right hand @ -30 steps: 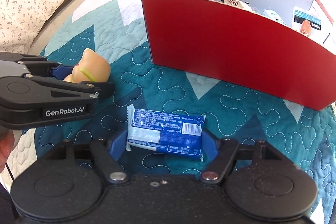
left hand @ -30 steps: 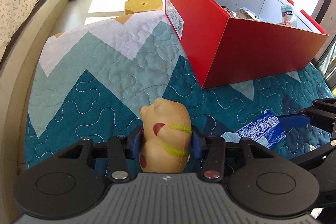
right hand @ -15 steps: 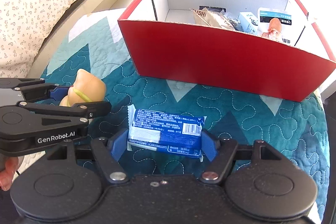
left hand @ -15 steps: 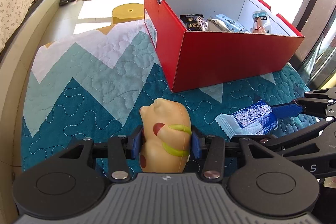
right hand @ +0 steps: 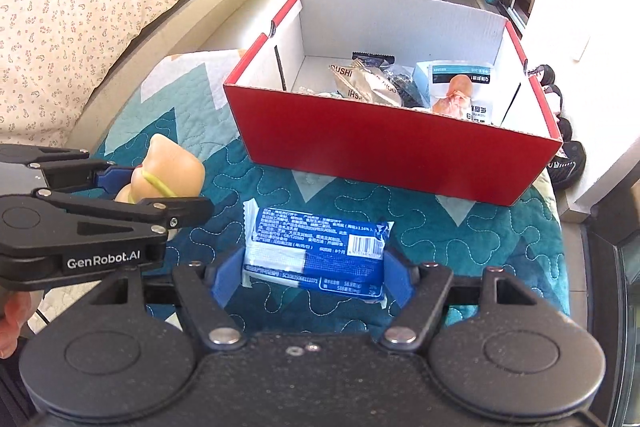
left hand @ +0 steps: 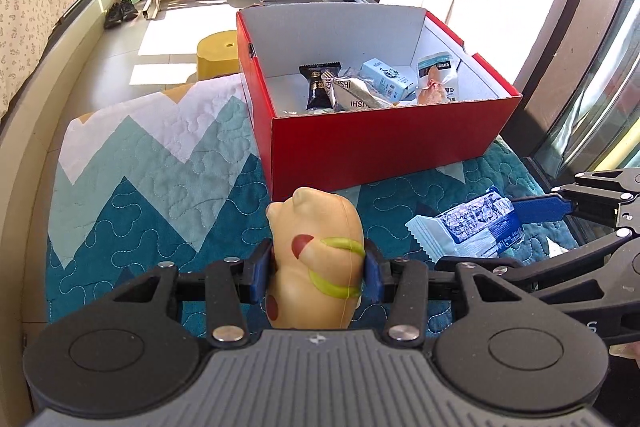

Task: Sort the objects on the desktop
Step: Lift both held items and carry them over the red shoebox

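My left gripper (left hand: 318, 273) is shut on a tan squishy toy (left hand: 318, 251) with red spots and yellow-green stripes, held above the quilt; the toy also shows in the right wrist view (right hand: 170, 167). My right gripper (right hand: 312, 277) is shut on a blue and white snack packet (right hand: 316, 247), also lifted; the packet shows at the right of the left wrist view (left hand: 468, 227). A red cardboard box (left hand: 384, 135) with a white inside stands ahead of both grippers (right hand: 392, 147). It holds several snack packets (left hand: 356, 89).
A teal, white and pale green zigzag quilt (left hand: 140, 163) covers the surface. A yellow stool (left hand: 218, 51) stands on the floor beyond its far edge. A floral cushion (right hand: 60, 7) lies along the left. Shoes (right hand: 566, 159) sit by the box's right side.
Both grippers have risen with their objects, so the box now lies lower in view and its inside shows. The toy and the packet stay gripped.
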`<state>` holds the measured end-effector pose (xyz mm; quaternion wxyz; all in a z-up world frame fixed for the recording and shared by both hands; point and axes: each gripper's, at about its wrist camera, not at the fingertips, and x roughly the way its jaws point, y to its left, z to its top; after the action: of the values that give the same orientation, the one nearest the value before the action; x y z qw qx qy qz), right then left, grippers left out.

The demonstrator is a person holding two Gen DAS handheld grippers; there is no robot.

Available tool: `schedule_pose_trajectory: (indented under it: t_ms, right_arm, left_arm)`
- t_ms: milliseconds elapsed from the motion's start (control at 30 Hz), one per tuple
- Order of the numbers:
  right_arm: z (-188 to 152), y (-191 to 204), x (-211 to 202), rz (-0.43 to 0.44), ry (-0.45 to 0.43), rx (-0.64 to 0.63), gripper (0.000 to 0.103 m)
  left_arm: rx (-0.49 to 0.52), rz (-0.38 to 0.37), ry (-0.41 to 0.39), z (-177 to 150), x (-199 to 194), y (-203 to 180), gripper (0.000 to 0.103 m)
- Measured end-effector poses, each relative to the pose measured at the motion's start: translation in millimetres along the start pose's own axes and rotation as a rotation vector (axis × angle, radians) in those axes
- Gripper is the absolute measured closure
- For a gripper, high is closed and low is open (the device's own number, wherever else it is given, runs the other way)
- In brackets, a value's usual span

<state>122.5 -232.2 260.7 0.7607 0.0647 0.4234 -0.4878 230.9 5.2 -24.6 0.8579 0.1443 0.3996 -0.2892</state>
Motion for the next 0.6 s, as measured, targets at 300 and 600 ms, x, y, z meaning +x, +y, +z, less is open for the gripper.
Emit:
schedule_pose_trajectory:
  t_ms: [300,600]
  right_arm:
    - [7.1,-14.7,-38.6,0.005,-0.059,-0.021,0.031]
    - [20.8,-42.1,-65.0,-0.008,-0.119,-0.015,0.031]
  left_arm:
    - [0.037,-0.016,-0.049,21.2,-28.7,-26.8,0.058]
    - [0.083,-0.044,-0.09,44.3,-40.8,-49.4,0.058]
